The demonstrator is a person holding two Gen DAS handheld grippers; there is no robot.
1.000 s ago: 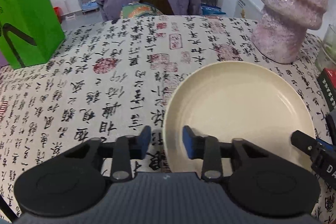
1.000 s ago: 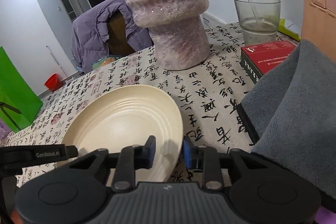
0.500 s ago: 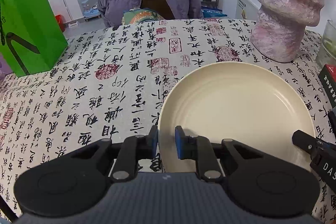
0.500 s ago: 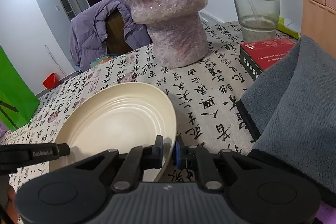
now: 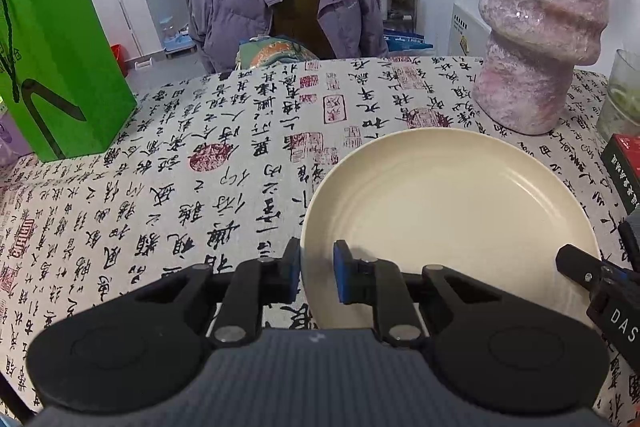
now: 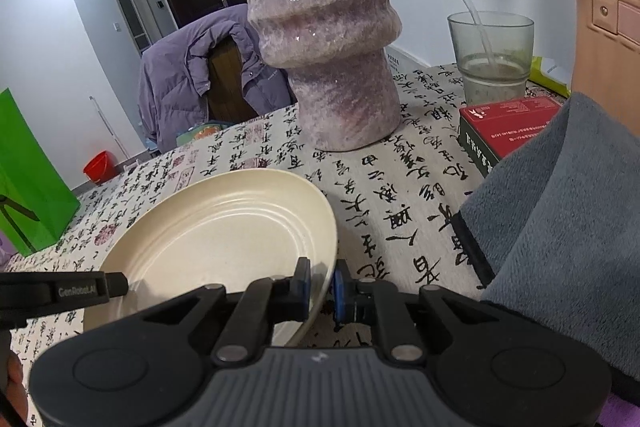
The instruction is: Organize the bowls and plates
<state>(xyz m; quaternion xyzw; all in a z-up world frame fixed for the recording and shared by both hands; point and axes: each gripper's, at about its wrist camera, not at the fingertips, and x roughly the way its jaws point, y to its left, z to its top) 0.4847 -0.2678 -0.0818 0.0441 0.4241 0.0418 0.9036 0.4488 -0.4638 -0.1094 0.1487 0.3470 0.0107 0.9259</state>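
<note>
Now both grippers have hold of the one round cream-coloured plate (image 5: pixel 448 211), which sits on the tabletop (image 5: pixel 168 187) covered with a white cloth printed in black calligraphy and red seals. From the left wrist view, the left gripper (image 5: pixel 317 269) has its blue-padded jaws drawn close on the plate's near-left rim, one pad outside the rim and one inside. From the right wrist view, the right gripper (image 6: pixel 321 285) is clamped on the opposite edge of the same plate, its jaws nearly together with only the thin rim between them. On that side the plate looks tipped up off the cloth, though how far it is clear of the tabletop cannot be told.

Around it stand a tall, rough, pink-purple glazed vase (image 5: pixel 548 23) just beyond the plate, a clear glass with a straw (image 6: pixel 491 55), a red-topped box (image 6: pixel 508 127), a folded grey towel (image 6: pixel 560 227) near the right gripper, and a bright green paper bag (image 5: pixel 56 55) well apart on the far left. No bowl and no second plate is in view.

Judging from this, the step in hand is the grasp and first lift of the plate with two hands. The next move calls for raising both grippers together and level, so the rim does not slip from either pair of pads, and steering clear of the vase and the glass on the way to wherever the dishes are to be gathered, which the views do not show.
</note>
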